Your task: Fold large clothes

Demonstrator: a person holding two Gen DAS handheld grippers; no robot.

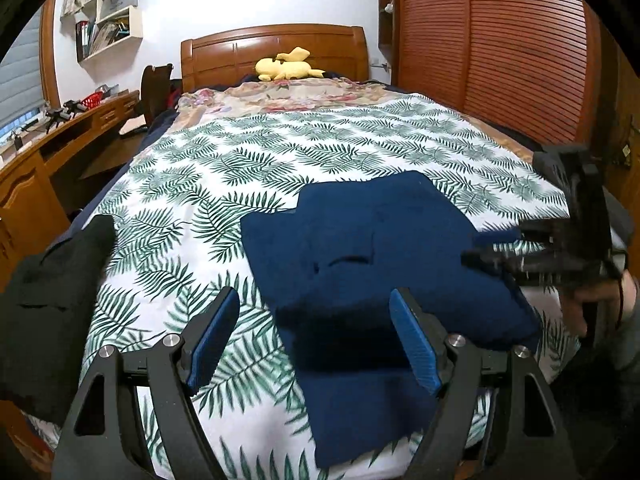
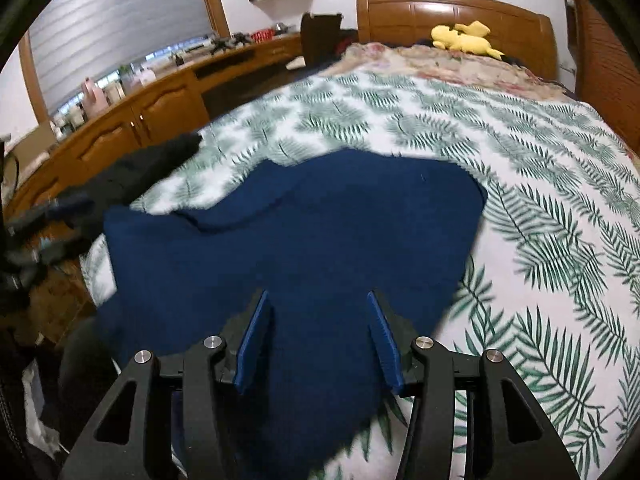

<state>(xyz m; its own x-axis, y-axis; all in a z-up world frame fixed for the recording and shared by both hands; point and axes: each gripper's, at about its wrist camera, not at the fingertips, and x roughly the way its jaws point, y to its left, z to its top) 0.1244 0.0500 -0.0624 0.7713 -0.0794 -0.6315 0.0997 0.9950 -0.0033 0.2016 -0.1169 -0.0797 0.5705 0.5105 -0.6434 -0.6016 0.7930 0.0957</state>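
A navy blue garment [image 1: 360, 248] lies partly folded on the fern-print bedspread [image 1: 248, 152] near the bed's foot; it also fills the middle of the right wrist view [image 2: 300, 240]. My left gripper [image 1: 316, 316] is open and empty, hovering above the garment's near left edge. My right gripper [image 2: 318, 316] is open and empty above the garment's near part. The right gripper also shows, blurred, at the right edge of the left wrist view [image 1: 488, 252], over the garment's right side.
A black garment [image 1: 52, 300] lies at the bed's left edge, also seen in the right wrist view [image 2: 132, 176]. A yellow plush toy [image 1: 286, 66] sits by the wooden headboard [image 1: 240, 52]. A wooden desk [image 1: 60, 140] runs along the left, a slatted wardrobe [image 1: 500, 40] on the right.
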